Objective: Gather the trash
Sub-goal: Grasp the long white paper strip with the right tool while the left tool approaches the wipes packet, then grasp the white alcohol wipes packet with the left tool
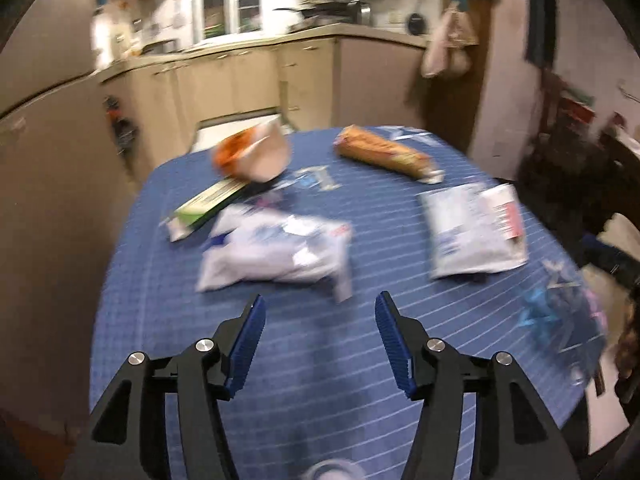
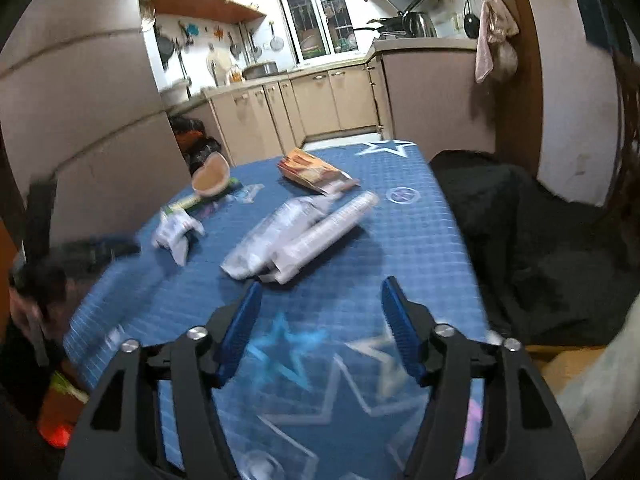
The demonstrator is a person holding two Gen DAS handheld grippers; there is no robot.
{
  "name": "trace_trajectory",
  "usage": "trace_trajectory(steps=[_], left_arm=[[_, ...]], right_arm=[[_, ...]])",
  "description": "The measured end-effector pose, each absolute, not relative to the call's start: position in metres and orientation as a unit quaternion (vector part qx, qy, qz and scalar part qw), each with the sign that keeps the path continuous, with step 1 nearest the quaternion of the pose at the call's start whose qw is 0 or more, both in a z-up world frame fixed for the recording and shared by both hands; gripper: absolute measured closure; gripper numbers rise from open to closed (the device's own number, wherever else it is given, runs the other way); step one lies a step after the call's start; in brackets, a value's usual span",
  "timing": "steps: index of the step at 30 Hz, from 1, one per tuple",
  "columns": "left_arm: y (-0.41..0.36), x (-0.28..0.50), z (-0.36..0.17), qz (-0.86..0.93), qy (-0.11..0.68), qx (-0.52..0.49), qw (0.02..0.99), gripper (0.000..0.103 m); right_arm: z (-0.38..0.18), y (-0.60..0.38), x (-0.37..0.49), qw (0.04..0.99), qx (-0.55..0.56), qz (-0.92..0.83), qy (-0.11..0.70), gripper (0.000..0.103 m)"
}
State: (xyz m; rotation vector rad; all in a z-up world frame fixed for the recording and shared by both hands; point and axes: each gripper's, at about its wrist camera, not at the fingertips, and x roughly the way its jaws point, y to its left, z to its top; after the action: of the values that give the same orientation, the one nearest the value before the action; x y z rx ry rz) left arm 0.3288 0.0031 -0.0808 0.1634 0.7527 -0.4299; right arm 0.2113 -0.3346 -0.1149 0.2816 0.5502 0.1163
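Note:
Trash lies on a blue checked tablecloth [image 1: 320, 360]. In the left wrist view a crumpled white wrapper [image 1: 276, 256] lies just ahead of my open, empty left gripper [image 1: 320, 312]. Farther off are a white pouch [image 1: 476, 232], an orange snack pack [image 1: 384, 152], a green-white box [image 1: 208, 204] and a tipped paper bowl [image 1: 256, 152]. In the right wrist view my open, empty right gripper [image 2: 320, 296] hovers before the silvery white pouch [image 2: 300, 232]. The orange pack [image 2: 312, 170], the bowl [image 2: 210, 178] and the crumpled wrapper [image 2: 176, 232] lie beyond.
Beige kitchen cabinets [image 2: 304, 108] stand behind the table. A dark-covered chair [image 2: 512, 232] is at the table's right side. A beige wall panel [image 1: 60, 168] is on the left. Black bags [image 2: 196, 144] sit on the floor by the cabinets.

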Motion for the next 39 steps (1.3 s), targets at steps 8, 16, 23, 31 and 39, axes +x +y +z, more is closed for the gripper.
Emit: trace_trajectory(steps=[8,16,23,31,39], left_arm=[[0.034,0.361,-0.094,-0.179,0.363,0.071,0.912,0.044],[0.01,0.402,-0.107,-0.198,0.353,0.095,0.909,0.035],[0.003,0.404,-0.108,-0.21,0.35,0.09,0.908,0.035],[-0.003,0.385,-0.105,-0.237,0.322,0.122,0.909,0.035],[0.022,0.411,-0.101,-0.287,0.331,0.13,0.889,0.026]], right_arm=[[-0.136,-0.355,0.29,0.885,0.342,0.096,0.3,0.03],[-0.165,-0.362,0.312,0.834,0.43,0.12,0.326,0.065],[-0.168,-0.368,0.3,0.833,0.427,0.12,0.33,0.09],[-0.136,-0.381,0.237,0.887,0.346,0.082,0.295,0.09],[-0.121,-0.384,0.195,0.891,0.348,0.108,0.271,0.09]])
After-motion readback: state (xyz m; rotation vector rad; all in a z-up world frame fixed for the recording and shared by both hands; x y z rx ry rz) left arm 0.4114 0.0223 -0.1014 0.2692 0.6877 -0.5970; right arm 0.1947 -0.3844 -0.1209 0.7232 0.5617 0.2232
